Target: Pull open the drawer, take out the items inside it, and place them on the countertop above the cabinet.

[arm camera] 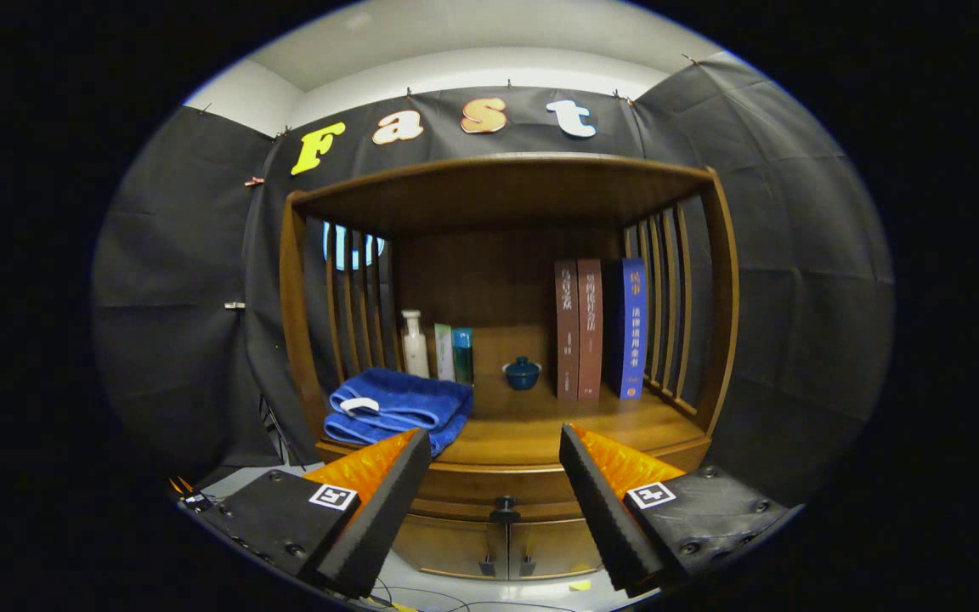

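The drawer [502,489] sat closed under the table [532,433] of the wooden cabinet [506,195], its dark knob [504,509] showing in the gap between the fingers [387,501], just ahead of them. The gripper [495,510] had its fingers spread wide, holding nothing and touching nothing. Judging by that, the task had barely begun: the drawer was yet to be pulled, its contents (hidden, so unknowable) yet to be lifted out. Up on the table lay a folded blue towel [396,408], bottles [438,347], a small blue lidded cup [522,372] and three books [600,330].
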